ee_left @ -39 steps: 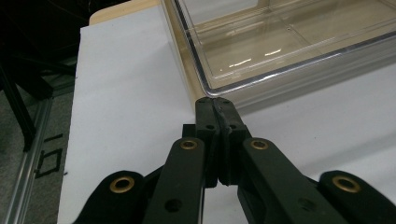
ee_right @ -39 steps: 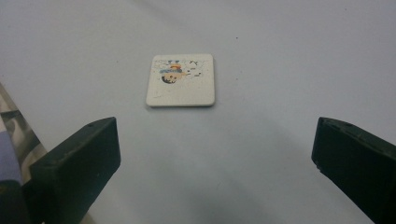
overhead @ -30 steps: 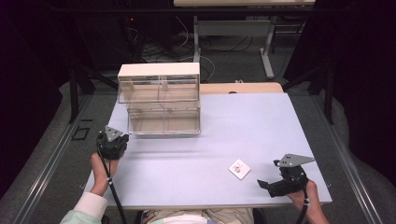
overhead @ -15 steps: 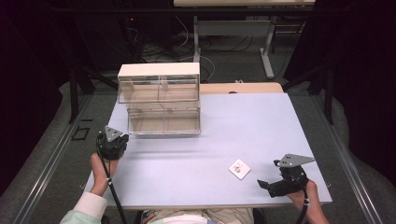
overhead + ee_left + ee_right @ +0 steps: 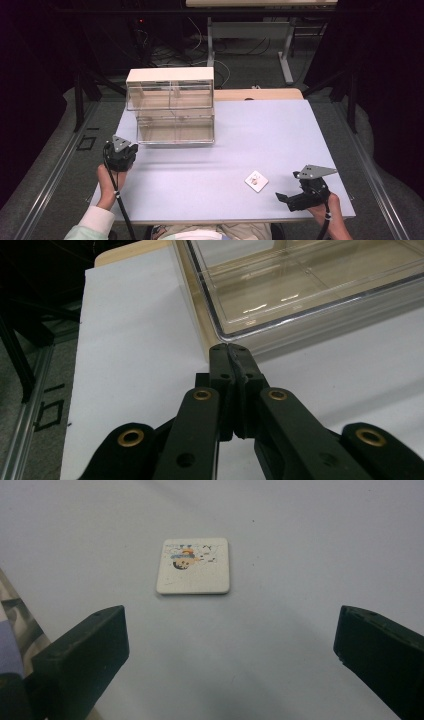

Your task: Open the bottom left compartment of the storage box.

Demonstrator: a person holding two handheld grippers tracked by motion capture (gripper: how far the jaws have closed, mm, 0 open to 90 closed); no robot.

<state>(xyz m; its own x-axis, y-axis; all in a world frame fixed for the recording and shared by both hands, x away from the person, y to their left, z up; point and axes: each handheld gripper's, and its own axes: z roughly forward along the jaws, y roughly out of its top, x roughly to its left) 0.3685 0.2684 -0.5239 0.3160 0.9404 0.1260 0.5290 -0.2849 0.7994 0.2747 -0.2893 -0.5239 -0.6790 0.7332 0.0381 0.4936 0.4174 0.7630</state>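
A small white square tile [image 5: 256, 181] with a colourful printed picture lies flat on the pale table [image 5: 260, 135], near the front right. In the right gripper view the tile [image 5: 193, 566] lies a short way ahead of my right gripper [image 5: 232, 630], whose jaws stand wide open with nothing between them. In the high view the right gripper [image 5: 291, 196] sits just right of the tile and points at it. My left gripper [image 5: 121, 149] rests at the table's left edge, just left of the cabinet's front corner. Its jaws [image 5: 230, 352] are shut and hold nothing.
A clear plastic drawer cabinet [image 5: 172, 107] with a cream top stands at the back left of the table, its lower drawer [image 5: 310, 285] pulled out towards me. A wooden board [image 5: 260, 94] lies behind the table. Table legs and cables stand on the dark floor beyond.
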